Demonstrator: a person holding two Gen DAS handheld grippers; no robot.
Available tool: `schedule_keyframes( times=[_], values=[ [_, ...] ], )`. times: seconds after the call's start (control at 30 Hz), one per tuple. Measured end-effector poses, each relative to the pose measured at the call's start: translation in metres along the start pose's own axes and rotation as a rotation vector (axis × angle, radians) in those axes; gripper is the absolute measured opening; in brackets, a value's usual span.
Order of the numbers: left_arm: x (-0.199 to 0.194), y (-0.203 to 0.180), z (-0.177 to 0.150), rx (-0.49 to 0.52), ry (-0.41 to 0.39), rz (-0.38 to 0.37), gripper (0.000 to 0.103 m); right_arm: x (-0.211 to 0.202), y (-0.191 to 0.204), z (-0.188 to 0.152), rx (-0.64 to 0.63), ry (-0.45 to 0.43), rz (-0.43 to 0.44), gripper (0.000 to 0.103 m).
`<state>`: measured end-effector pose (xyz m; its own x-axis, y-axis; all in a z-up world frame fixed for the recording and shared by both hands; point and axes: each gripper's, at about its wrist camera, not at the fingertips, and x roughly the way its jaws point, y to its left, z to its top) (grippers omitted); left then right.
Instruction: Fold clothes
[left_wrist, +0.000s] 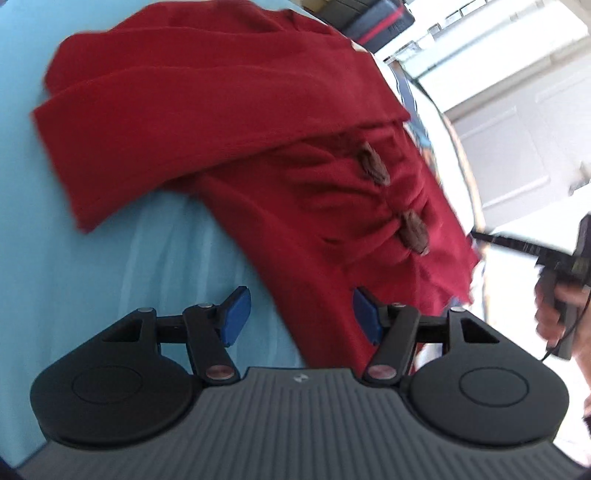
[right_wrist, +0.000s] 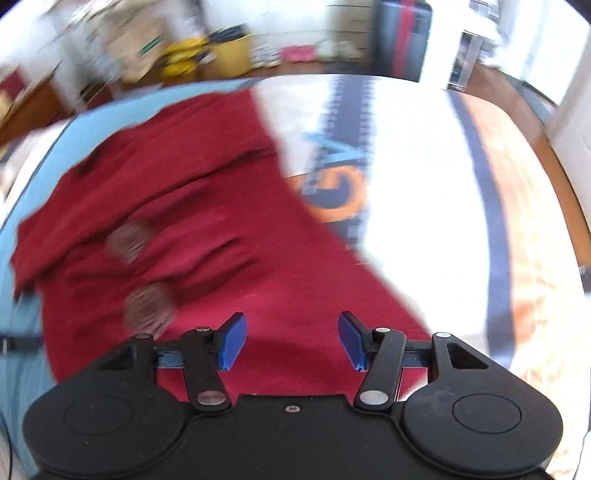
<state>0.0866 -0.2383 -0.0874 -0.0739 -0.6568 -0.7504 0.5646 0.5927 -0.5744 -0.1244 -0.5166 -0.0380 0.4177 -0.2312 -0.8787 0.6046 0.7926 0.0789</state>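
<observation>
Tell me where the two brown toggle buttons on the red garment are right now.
In the left wrist view, the brown toggle buttons sit on the red garment, ahead of the open left gripper and slightly right.

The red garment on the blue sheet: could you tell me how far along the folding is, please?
Partly done, it seems: one flap of the red garment is already turned over its body, above the two brown buttons. Nothing is in hand: the left gripper and right gripper are both open and empty above it. The lower part on the blue sheet is still unfolded.
</observation>
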Motion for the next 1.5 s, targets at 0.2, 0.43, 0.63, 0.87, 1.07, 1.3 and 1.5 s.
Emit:
schedule_keyframes(
  times=[0.2, 0.43, 0.63, 0.87, 1.07, 1.3, 1.5],
  values=[
    [0.015, -0.017, -0.011, 0.047, 0.056, -0.099, 0.061, -0.008, -0.052, -0.014, 0.047, -0.156, -0.039, 0.061],
    [0.031, -0.022, -0.030, -0.076, 0.156, -0.185, 0.063, 0.019, -0.089, -0.045, 0.184, -0.061, 0.123, 0.061],
    [0.031, -0.034, -0.035, -0.027, 0.118, -0.130, 0.052, 0.024, -0.086, -0.075, 0.195, -0.118, 0.242, 0.063],
    [0.010, -0.047, -0.036, 0.052, 0.019, -0.126, 0.010, 0.024, -0.074, -0.062, 0.148, -0.191, 0.240, 0.006],
    [0.018, -0.038, -0.049, -0.010, 0.095, -0.119, 0.069, 0.023, -0.062, -0.056, 0.100, -0.177, 0.260, 0.011],
    [0.017, -0.047, -0.050, 0.054, 0.051, -0.098, 0.063, 0.030, -0.090, -0.077, 0.302, -0.121, 0.353, 0.043],
    [0.032, -0.055, -0.050, 0.016, -0.023, -0.041, 0.060, 0.049, -0.090, -0.080, 0.386, -0.204, 0.424, 0.058]
  ],
)
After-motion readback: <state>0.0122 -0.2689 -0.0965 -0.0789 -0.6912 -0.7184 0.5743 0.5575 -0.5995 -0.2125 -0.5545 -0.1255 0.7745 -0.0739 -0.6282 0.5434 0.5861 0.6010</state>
